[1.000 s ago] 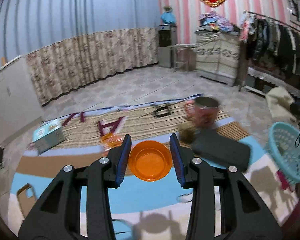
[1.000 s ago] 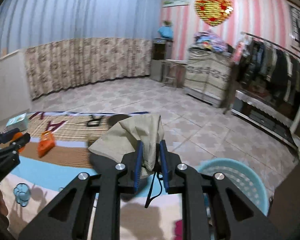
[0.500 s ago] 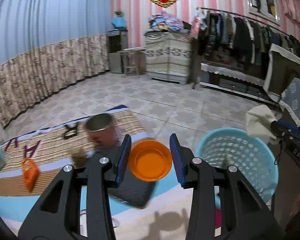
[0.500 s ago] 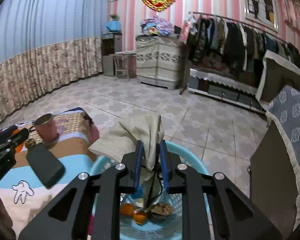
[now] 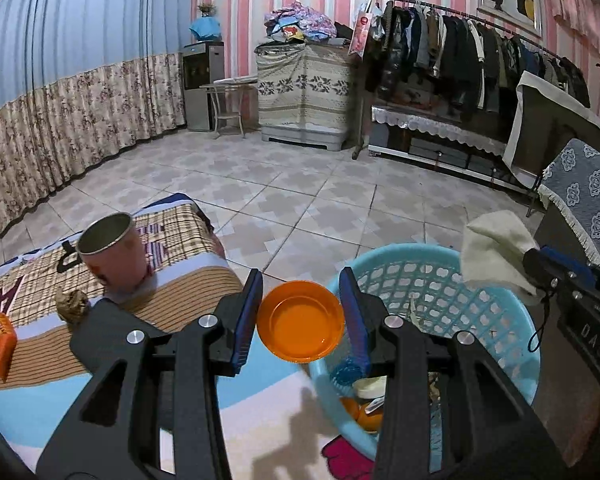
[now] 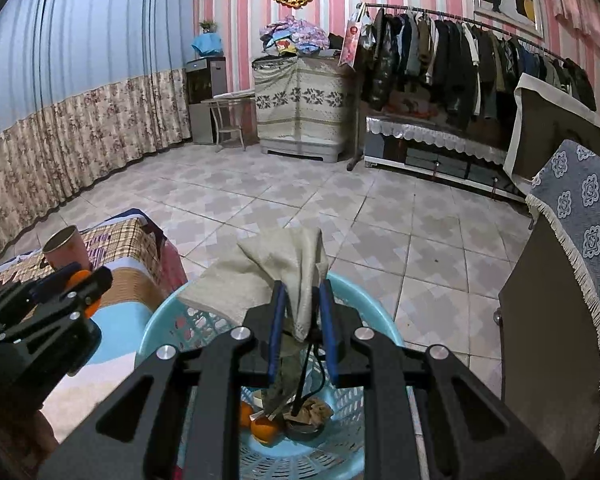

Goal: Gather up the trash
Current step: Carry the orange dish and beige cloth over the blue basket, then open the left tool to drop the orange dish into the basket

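My left gripper (image 5: pixel 300 320) grasps an orange bowl (image 5: pixel 301 321) at the basket (image 6: pixel 160 322) rim, my right gripper (image 6: pixel 301 320) clamps a cloth (image 6: pixel 278 270) above it.

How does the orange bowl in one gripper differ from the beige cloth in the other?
The orange bowl is rigid, round and bright; the beige cloth is limp, crumpled and pale. The bowl is squeezed across its rim, at the edge of the blue basket; the cloth is pinched by a fold, right over it. Both are gripped and not yet dropped in.
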Demonstrator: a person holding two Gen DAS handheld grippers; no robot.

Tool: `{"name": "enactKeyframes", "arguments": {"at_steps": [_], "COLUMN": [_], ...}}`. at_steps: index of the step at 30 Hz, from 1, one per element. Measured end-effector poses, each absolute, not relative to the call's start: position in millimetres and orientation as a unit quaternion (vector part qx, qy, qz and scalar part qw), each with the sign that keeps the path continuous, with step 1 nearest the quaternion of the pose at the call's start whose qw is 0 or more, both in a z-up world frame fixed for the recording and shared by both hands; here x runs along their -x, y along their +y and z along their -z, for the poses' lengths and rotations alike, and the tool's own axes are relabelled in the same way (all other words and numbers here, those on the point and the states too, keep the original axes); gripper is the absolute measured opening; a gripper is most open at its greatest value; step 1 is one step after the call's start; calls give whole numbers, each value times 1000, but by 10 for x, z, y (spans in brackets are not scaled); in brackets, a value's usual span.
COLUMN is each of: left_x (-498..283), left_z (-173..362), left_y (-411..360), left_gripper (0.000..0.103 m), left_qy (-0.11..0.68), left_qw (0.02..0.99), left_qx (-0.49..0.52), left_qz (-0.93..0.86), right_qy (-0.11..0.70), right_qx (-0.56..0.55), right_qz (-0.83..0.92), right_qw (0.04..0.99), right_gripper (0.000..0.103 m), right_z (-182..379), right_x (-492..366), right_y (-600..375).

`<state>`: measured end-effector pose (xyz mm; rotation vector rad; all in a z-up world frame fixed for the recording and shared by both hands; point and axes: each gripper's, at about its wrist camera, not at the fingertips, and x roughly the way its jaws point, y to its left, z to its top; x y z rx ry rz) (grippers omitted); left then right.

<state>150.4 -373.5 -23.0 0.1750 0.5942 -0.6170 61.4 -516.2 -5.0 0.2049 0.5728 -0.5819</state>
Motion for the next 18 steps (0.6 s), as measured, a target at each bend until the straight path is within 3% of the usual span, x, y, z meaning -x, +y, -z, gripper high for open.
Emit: {"name": "enactKeyframes", "arguments": {"at_steps": [18], "left_x": [-1442], "left_z": [380], "left_y": [-4218], "left_gripper": [39], "left_qy": [300], "left_qw": [890], "left_qx": [-129], "left_qz": [317], "right_qy": [297], "right_qx": [-150], "right_qz": [310], "right_qw": [891], "right_gripper": [18], "right_z": [302], "right_x": [-563], "right_y": [-5430]}}
